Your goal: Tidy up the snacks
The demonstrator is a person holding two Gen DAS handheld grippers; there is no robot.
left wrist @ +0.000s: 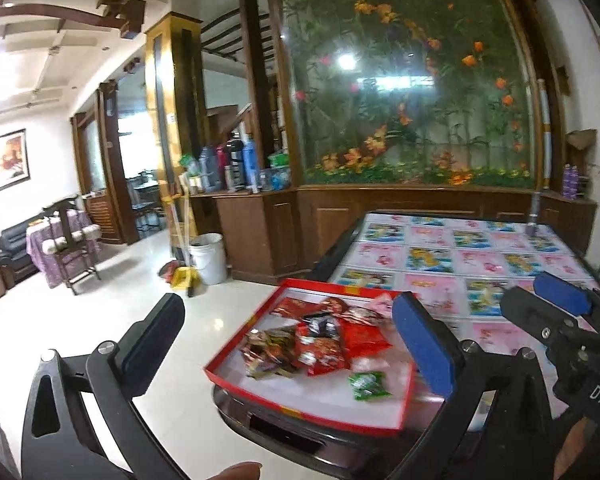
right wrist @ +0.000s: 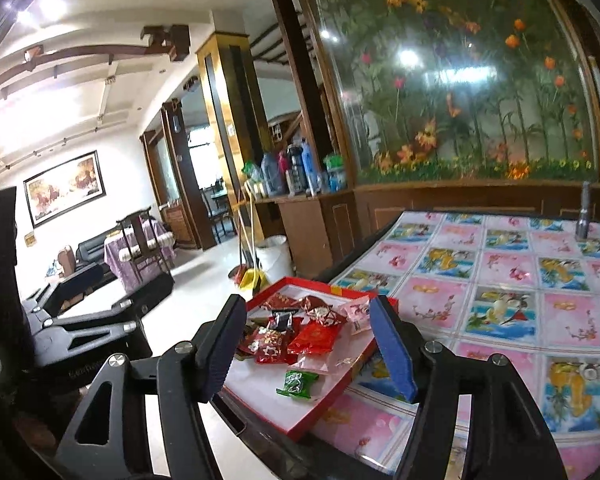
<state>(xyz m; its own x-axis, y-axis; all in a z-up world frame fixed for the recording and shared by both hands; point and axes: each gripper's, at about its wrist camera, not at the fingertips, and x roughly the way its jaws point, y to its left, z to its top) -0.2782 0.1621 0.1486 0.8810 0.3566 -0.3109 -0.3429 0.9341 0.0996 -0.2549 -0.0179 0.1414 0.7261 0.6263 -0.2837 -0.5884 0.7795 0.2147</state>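
Observation:
A shallow red box lid (left wrist: 260,396) (right wrist: 300,424) lies on the table's near left corner, holding a pile of red snack packets (left wrist: 324,340) (right wrist: 300,332), a pink packet (right wrist: 358,312) and a green packet (left wrist: 368,384) (right wrist: 298,384). My left gripper (left wrist: 288,344) is open and empty, above and in front of the box. My right gripper (right wrist: 308,348) is open and empty, also in front of the box. The right gripper also shows at the right of the left wrist view (left wrist: 560,312). The left gripper also shows at the left of the right wrist view (right wrist: 88,300).
The table (left wrist: 480,264) (right wrist: 500,280) has a pink and blue floral cover. A grey flashlight (left wrist: 534,216) (right wrist: 584,212) stands at its far right. A white bucket (left wrist: 208,256) and yellow dustpan (right wrist: 254,280) sit on the floor by a wooden cabinet with bottles (left wrist: 236,164).

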